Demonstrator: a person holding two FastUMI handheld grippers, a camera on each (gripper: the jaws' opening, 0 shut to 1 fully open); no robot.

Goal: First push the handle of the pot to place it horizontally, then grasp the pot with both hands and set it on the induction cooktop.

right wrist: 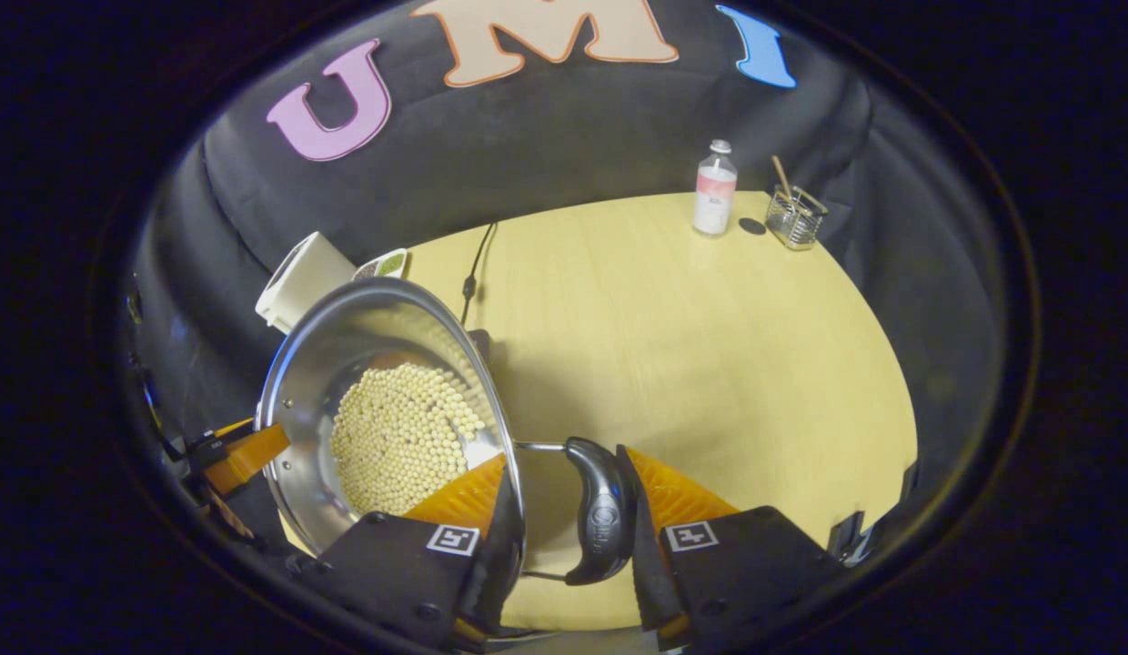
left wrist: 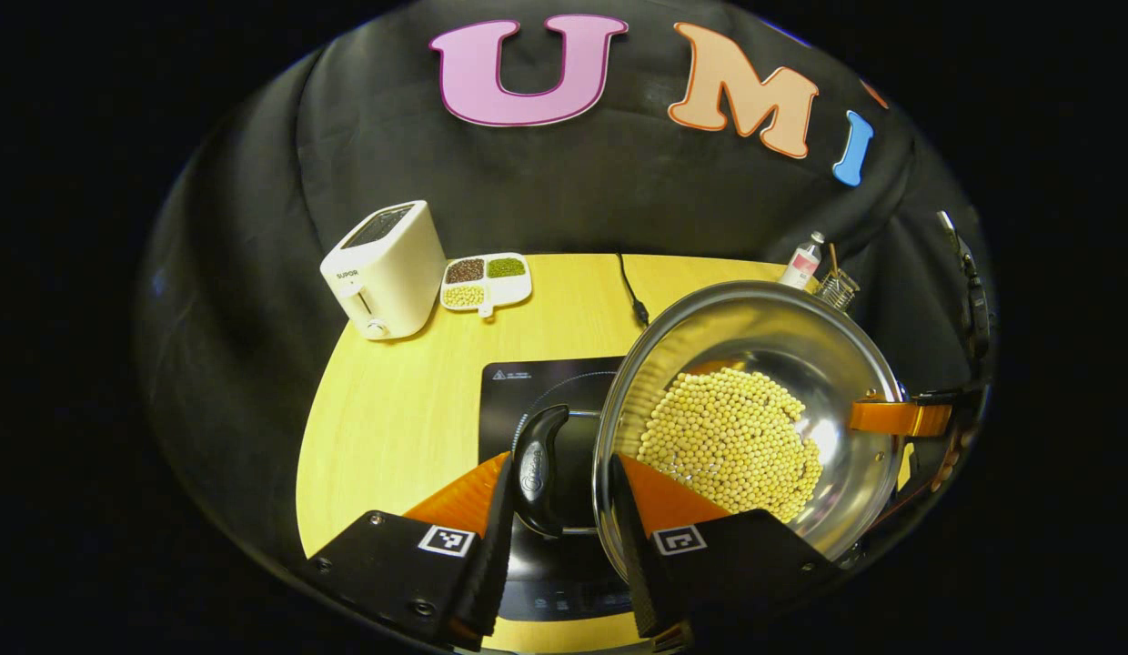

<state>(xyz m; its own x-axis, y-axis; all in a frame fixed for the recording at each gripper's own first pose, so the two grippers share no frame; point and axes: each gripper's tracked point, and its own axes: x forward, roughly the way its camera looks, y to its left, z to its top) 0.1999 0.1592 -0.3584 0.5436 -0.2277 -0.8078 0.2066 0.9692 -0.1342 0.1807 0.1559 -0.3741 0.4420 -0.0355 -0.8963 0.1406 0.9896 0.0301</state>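
A steel pot (left wrist: 800, 355) holding soybeans (left wrist: 732, 441) hangs over the right part of the black induction cooktop (left wrist: 528, 387). My left gripper (left wrist: 564, 464) is shut on the pot, with one finger outside its black side handle (left wrist: 538, 468) and the other inside the rim. My right gripper (right wrist: 562, 459) clamps the opposite black handle (right wrist: 602, 509) and rim the same way. Each view also shows the other gripper's orange finger (left wrist: 896, 418) (right wrist: 246, 457) at the pot's far rim. In the right gripper view the pot (right wrist: 382, 309) hides most of the cooktop.
On the yellow table (right wrist: 710, 346), a white toaster (left wrist: 387, 268) and a divided dish of beans (left wrist: 485, 280) stand at the far left. A black cable (left wrist: 632, 296) runs off the back. A bottle (right wrist: 714, 186) and a wire holder (right wrist: 794, 216) stand at the far right.
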